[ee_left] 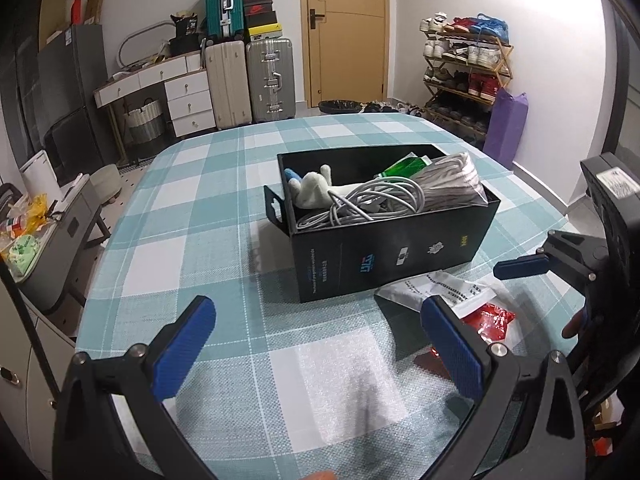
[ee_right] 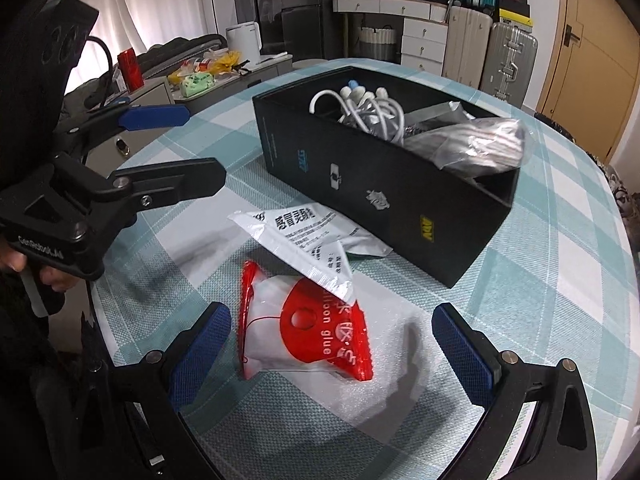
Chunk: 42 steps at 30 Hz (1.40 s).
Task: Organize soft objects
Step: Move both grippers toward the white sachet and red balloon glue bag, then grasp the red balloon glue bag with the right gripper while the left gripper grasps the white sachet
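A black box [ee_left: 384, 256] [ee_right: 360, 176] stands on the checked table. It holds a white plush toy [ee_left: 312, 194], a coil of grey cable [ee_left: 372, 204] [ee_right: 368, 114], a green packet [ee_left: 404, 168] and a bagged grey cloth [ee_left: 452, 184] [ee_right: 476, 144]. In front of the box lie a white printed pouch [ee_right: 308, 236] [ee_left: 448, 292] and a red and white balloon glue bag [ee_right: 308, 332] [ee_left: 492, 320]. My left gripper [ee_left: 316, 344] is open and empty, near the box. My right gripper [ee_right: 332, 352] is open, its fingers on either side of the red bag, above it.
The table's checked cloth [ee_left: 224, 208] reaches a rounded edge on the left. The left gripper also shows in the right wrist view [ee_right: 176, 148]. Suitcases [ee_left: 248, 80], a white drawer unit [ee_left: 188, 100], a shoe rack [ee_left: 464, 76] and a side cart [ee_left: 52, 232] stand around the table.
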Tool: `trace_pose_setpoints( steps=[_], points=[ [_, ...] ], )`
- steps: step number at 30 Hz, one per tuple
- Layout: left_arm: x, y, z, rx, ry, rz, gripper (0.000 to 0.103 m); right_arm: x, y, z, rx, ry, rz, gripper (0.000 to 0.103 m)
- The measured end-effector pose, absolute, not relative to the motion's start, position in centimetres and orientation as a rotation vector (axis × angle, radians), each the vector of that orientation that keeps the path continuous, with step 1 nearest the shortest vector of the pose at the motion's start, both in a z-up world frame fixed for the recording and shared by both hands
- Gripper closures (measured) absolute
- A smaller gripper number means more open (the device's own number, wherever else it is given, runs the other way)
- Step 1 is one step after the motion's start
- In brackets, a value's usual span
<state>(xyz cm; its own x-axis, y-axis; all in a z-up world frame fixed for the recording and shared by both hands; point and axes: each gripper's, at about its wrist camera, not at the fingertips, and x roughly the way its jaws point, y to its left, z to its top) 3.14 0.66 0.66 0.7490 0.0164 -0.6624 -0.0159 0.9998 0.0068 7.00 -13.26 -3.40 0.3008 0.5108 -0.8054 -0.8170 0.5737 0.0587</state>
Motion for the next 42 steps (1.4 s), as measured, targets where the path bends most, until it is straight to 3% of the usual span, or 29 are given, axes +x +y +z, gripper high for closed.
trace_pose_setpoints(
  steps=[32, 42],
  points=[
    [3.3, 0.5, -0.2, -0.011, 0.743, 0.007, 0.0, 8.1, -13.0, -4.5, -0.423, 0.925, 0.868, 0.001],
    [3.3, 0.5, -0.2, -0.01, 0.742, 0.007, 0.0, 8.5, -14.8, -4.4, -0.432, 0.925, 0.875, 0.005]
  ],
)
